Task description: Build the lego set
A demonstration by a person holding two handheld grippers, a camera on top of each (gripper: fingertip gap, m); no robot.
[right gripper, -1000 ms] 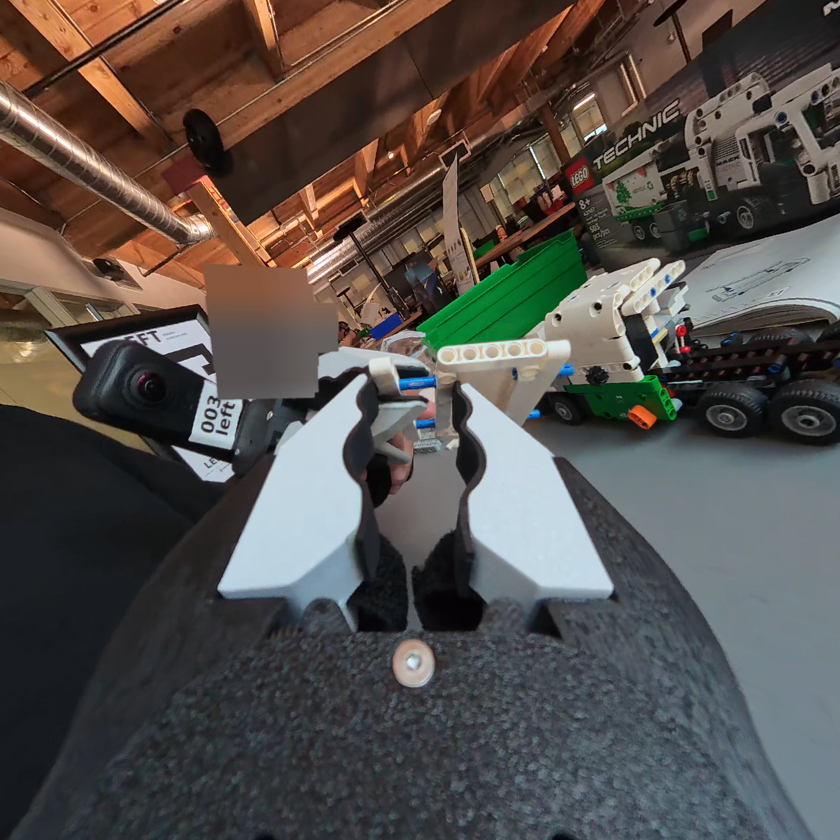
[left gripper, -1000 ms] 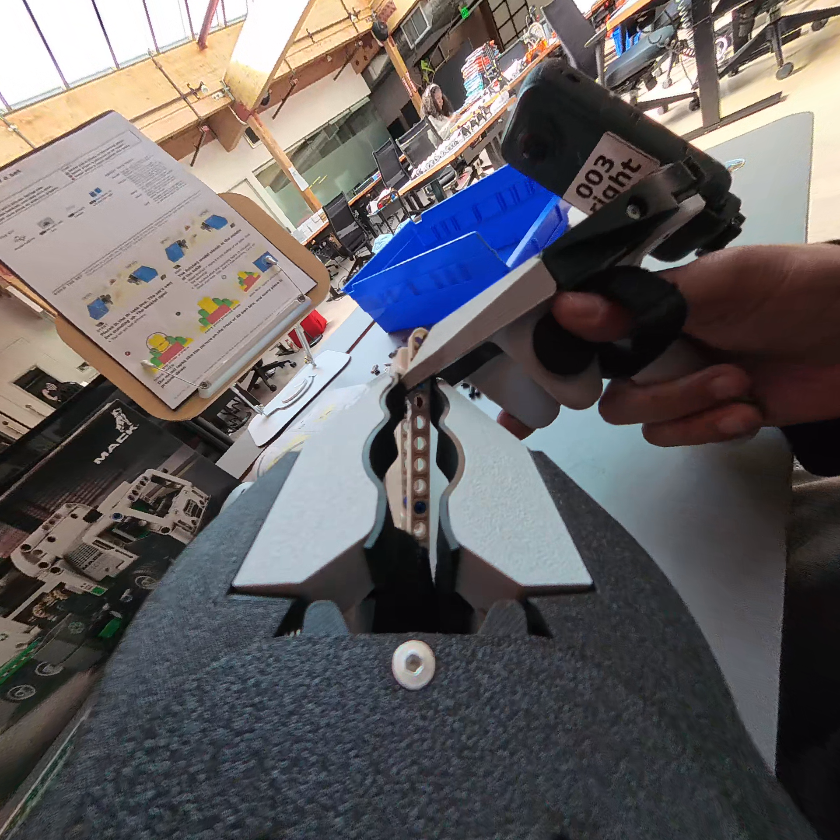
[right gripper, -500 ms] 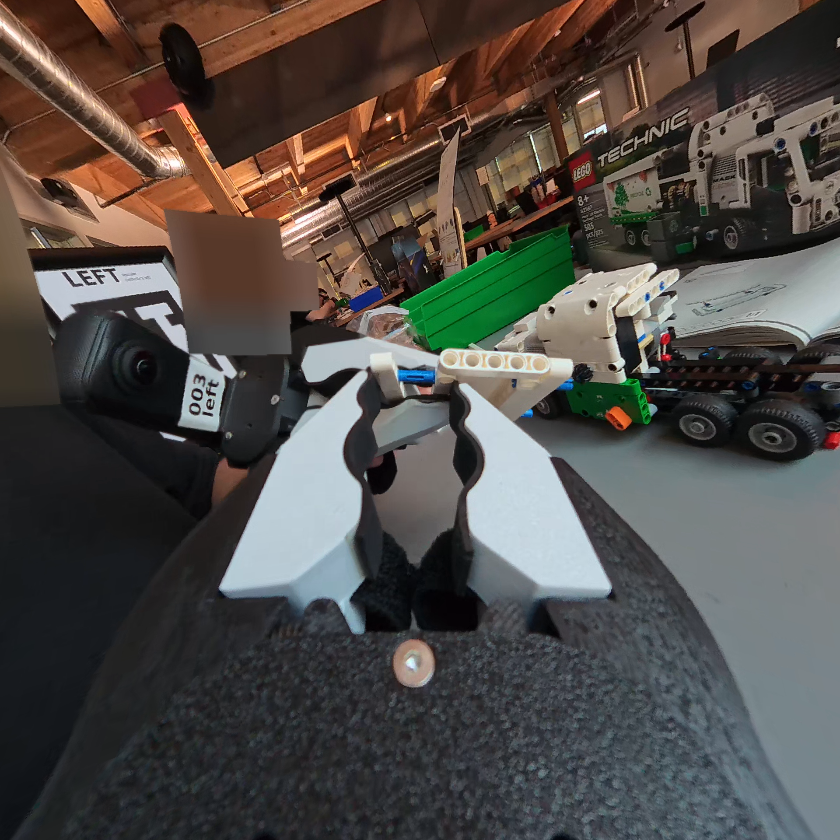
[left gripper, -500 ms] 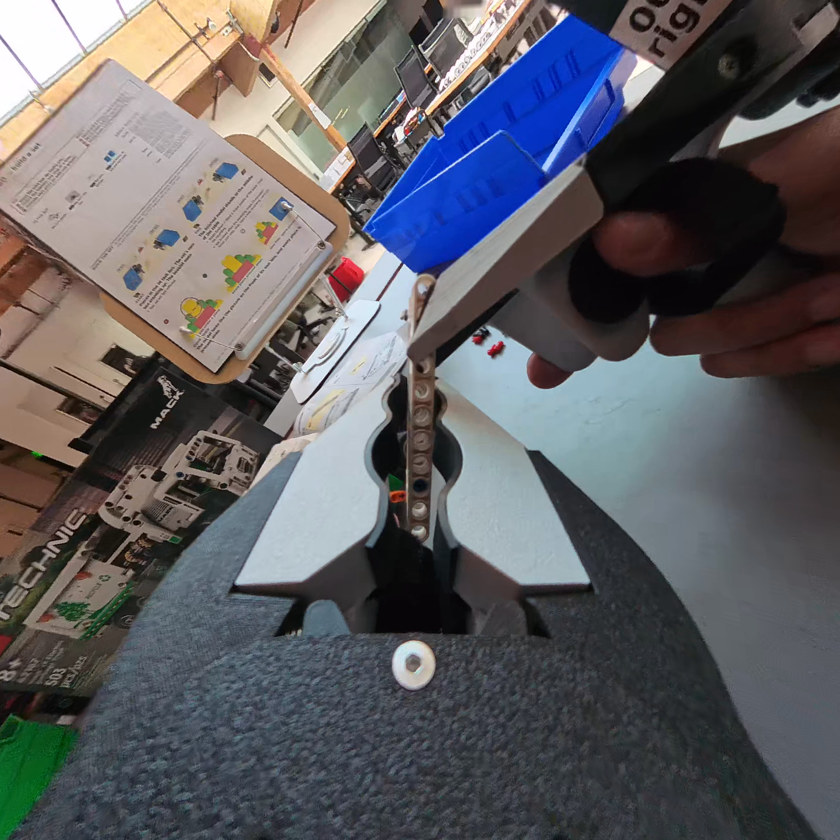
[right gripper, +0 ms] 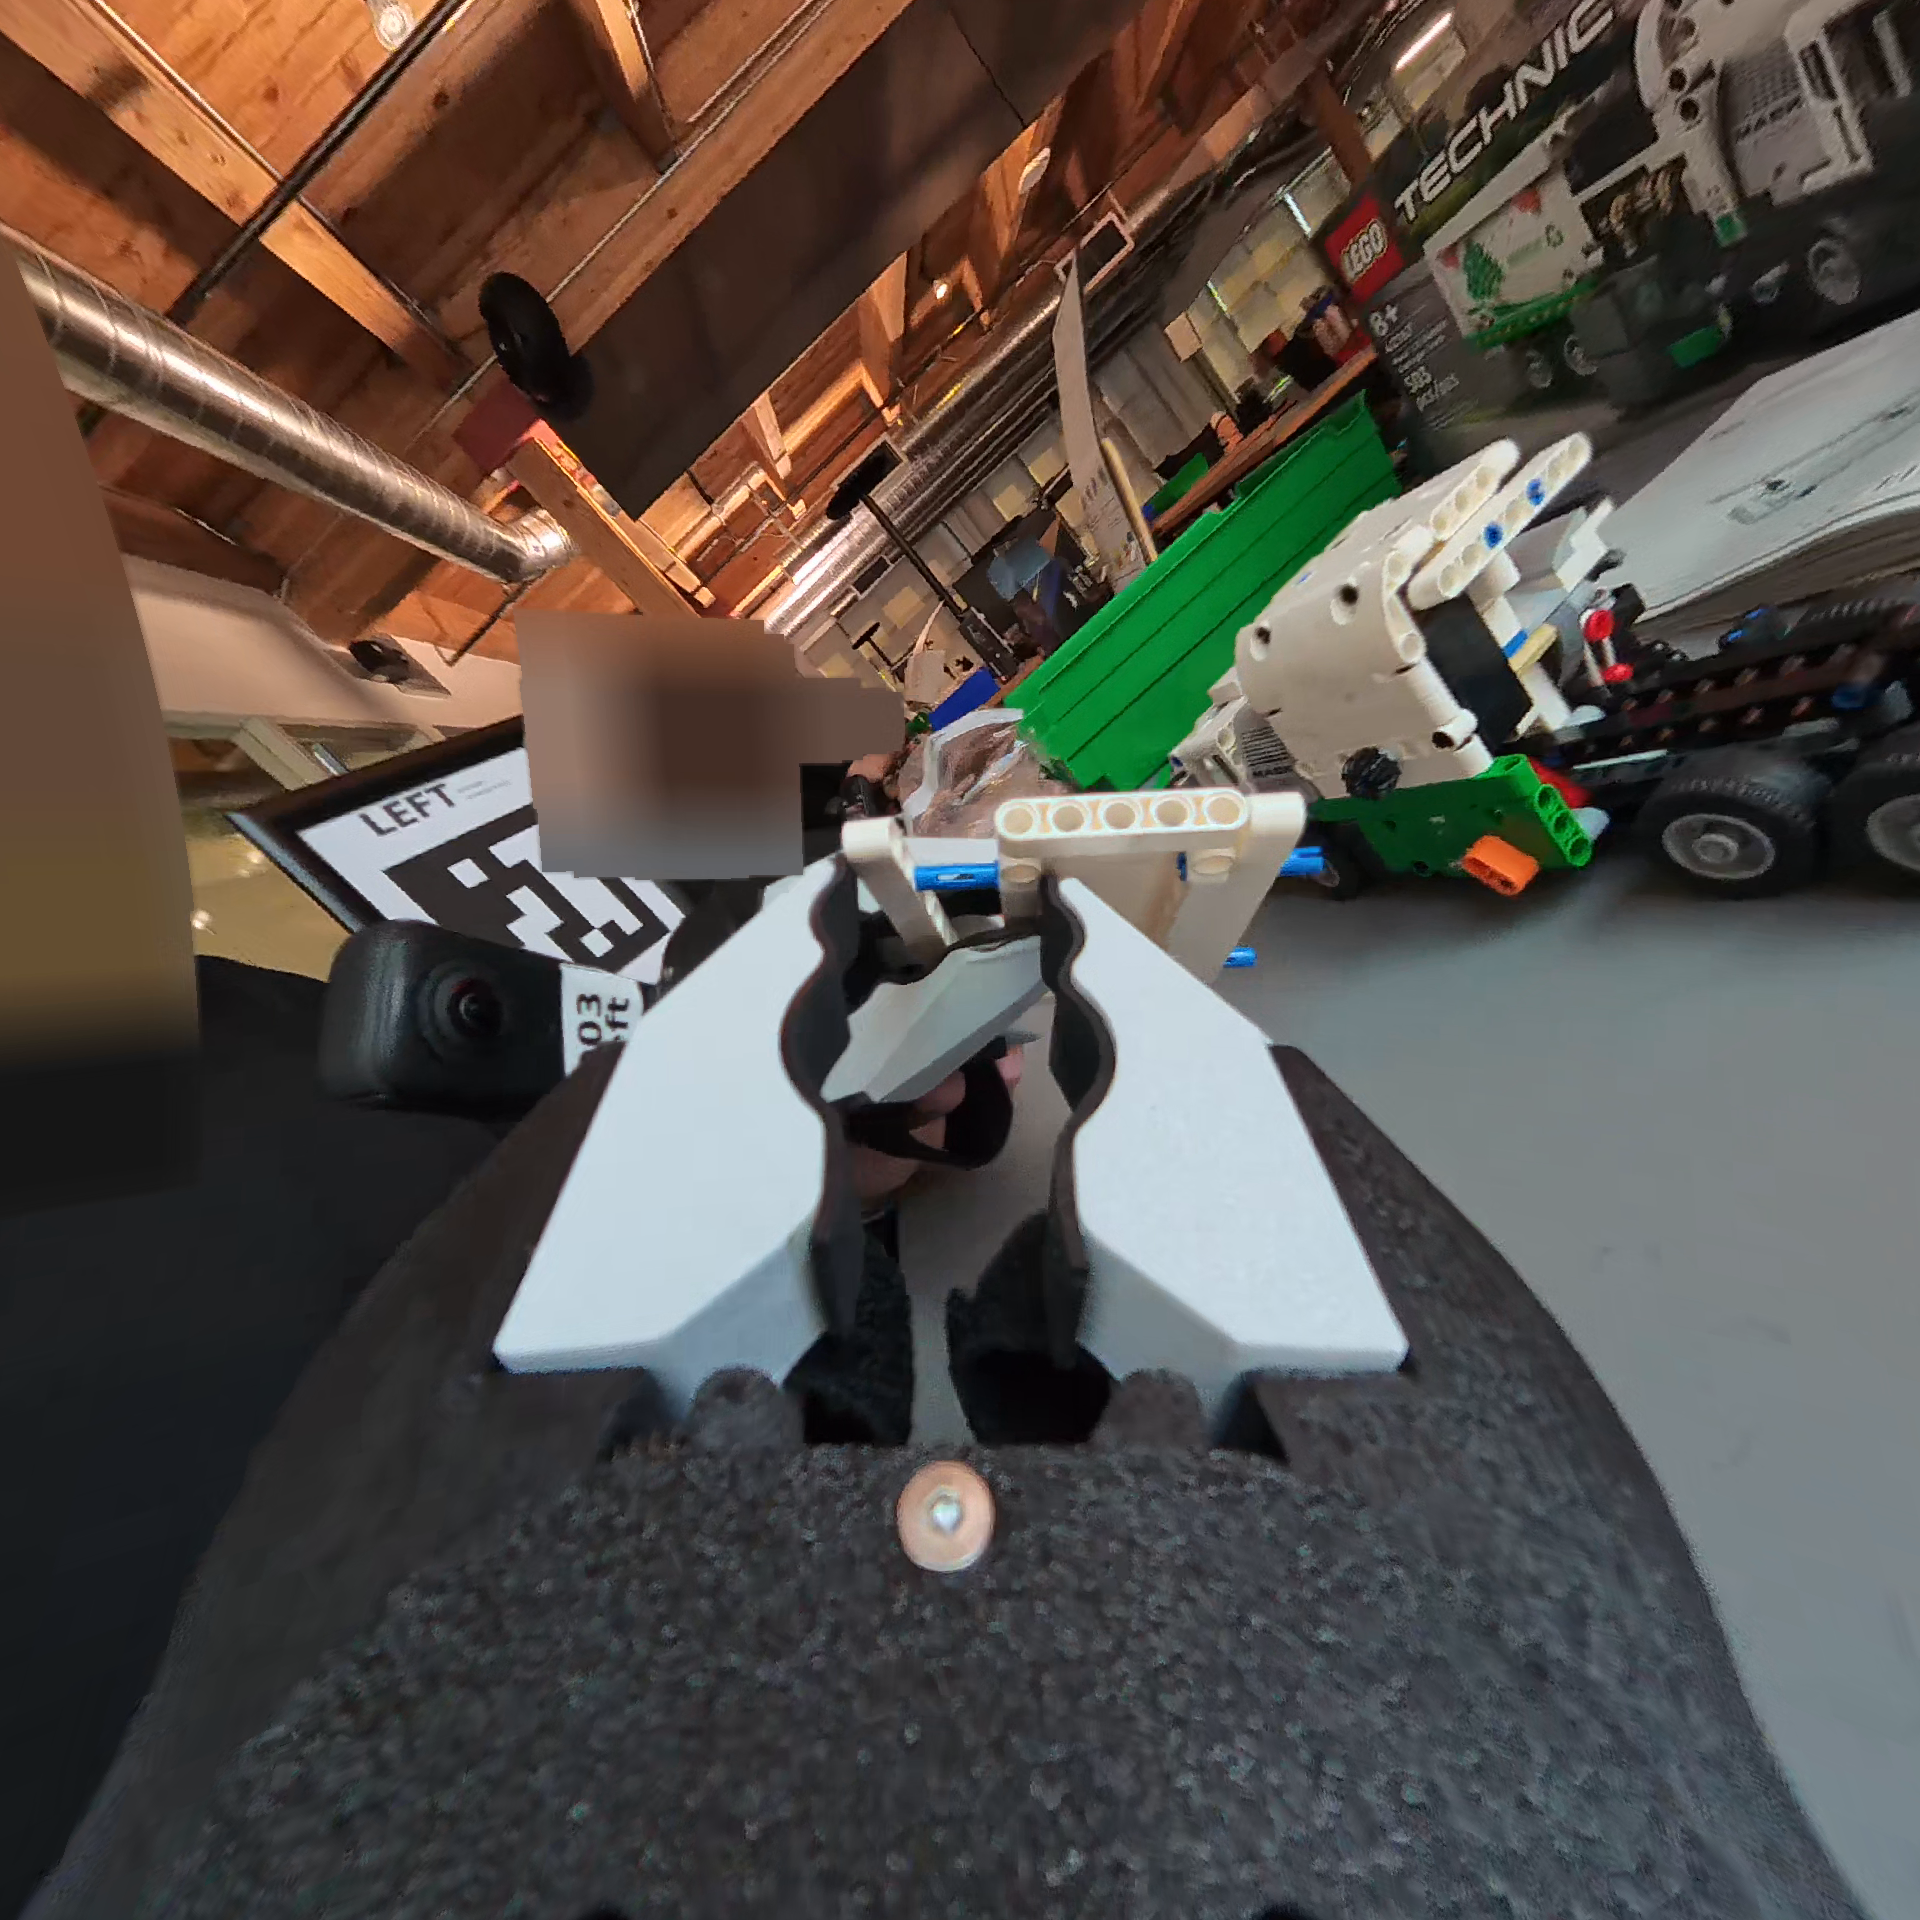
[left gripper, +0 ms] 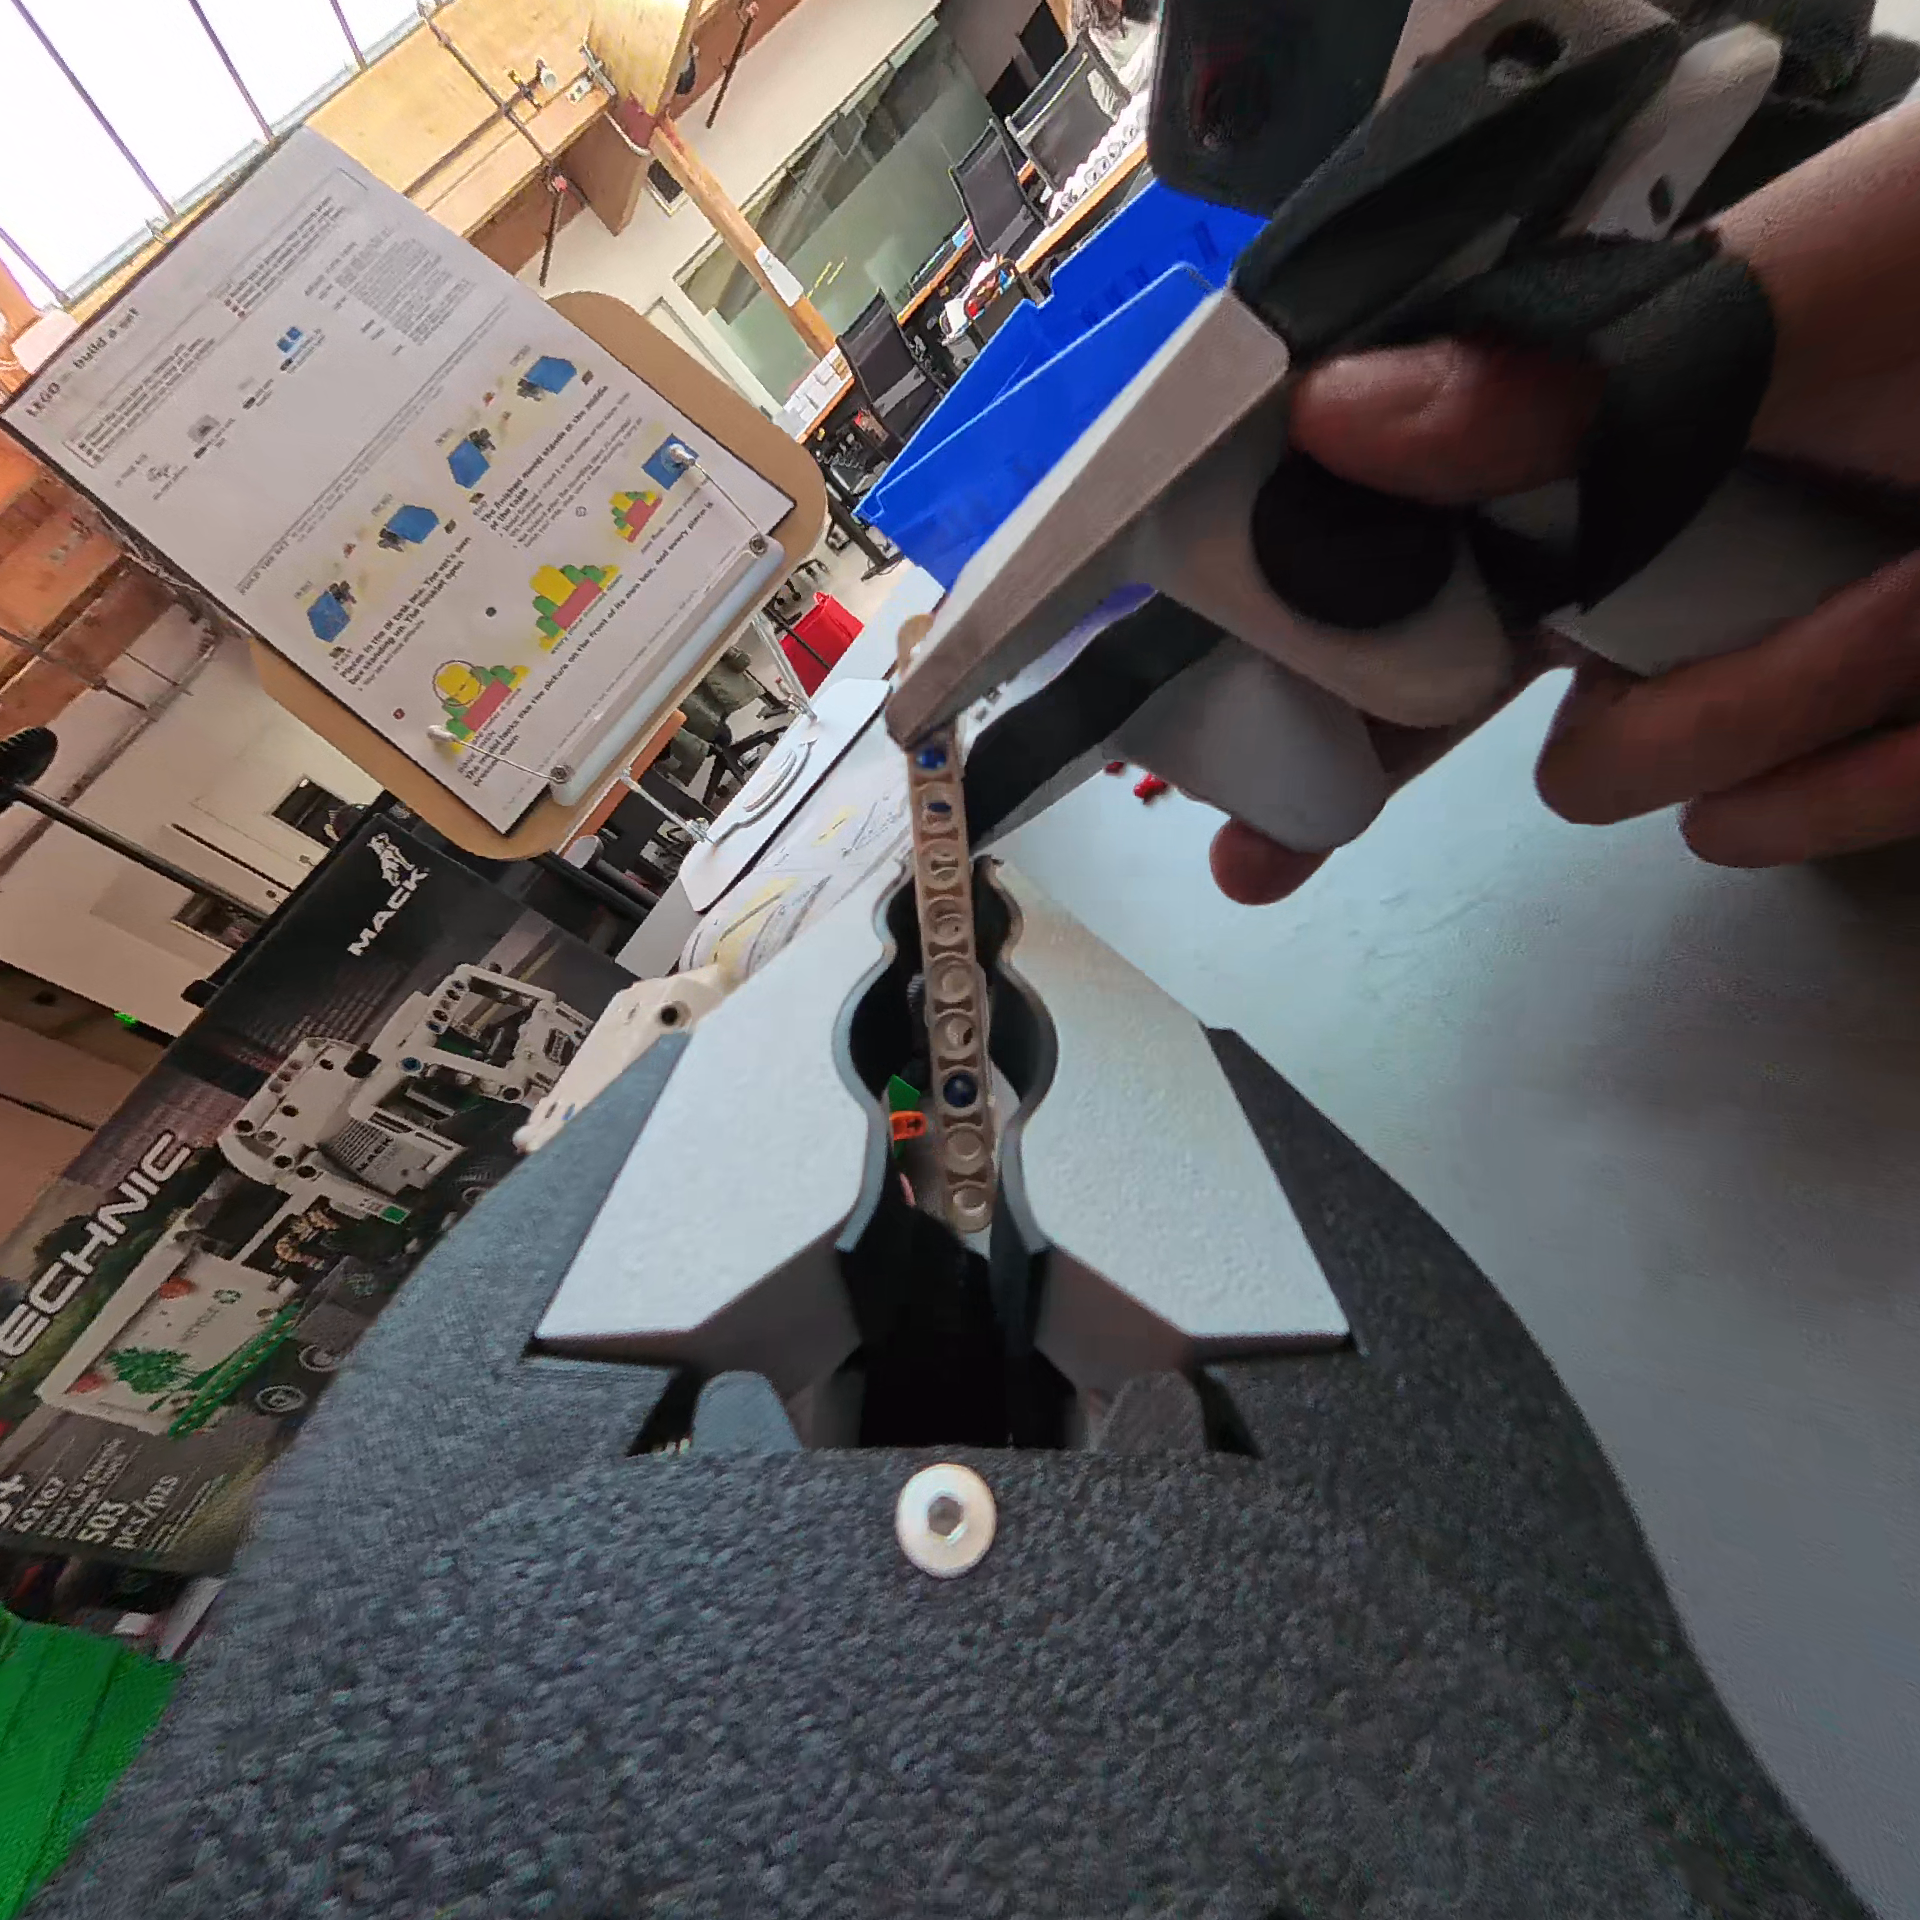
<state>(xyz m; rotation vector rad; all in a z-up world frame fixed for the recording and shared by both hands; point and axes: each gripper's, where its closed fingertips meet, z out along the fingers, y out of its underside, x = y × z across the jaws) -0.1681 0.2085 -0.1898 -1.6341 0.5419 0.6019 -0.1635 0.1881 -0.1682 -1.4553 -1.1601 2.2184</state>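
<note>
My left gripper (left gripper: pixel 940 883) is shut on a long white lego beam (left gripper: pixel 951 987) with a row of holes, held on edge above the grey table (left gripper: pixel 1558 1143). My right gripper (left gripper: pixel 925 732), in a person's hand, meets the beam's far end from the upper right. In the right wrist view my right gripper (right gripper: pixel 945 883) has its jaws a little apart, closed around that beam's end, a blue pin (right gripper: pixel 956 876) and the end of a white frame piece (right gripper: pixel 1122 816). A finger of the left gripper (right gripper: pixel 935 1013) shows between them. The part-built white truck (right gripper: pixel 1382 665) stands behind.
An instruction sheet on a stand (left gripper: pixel 416 468) and the set's box (left gripper: pixel 260 1143) are at the left. Blue bins (left gripper: pixel 1039 416) stand at the back, small red pieces (left gripper: pixel 1143 784) lie on the table. A green bin (right gripper: pixel 1195 623) and an open manual (right gripper: pixel 1787 499) flank the truck.
Both grippers kept their hold and tilted together. The right gripper and hand now fill more of the left wrist view. The right wrist view has rolled, and the truck looks closer.
</note>
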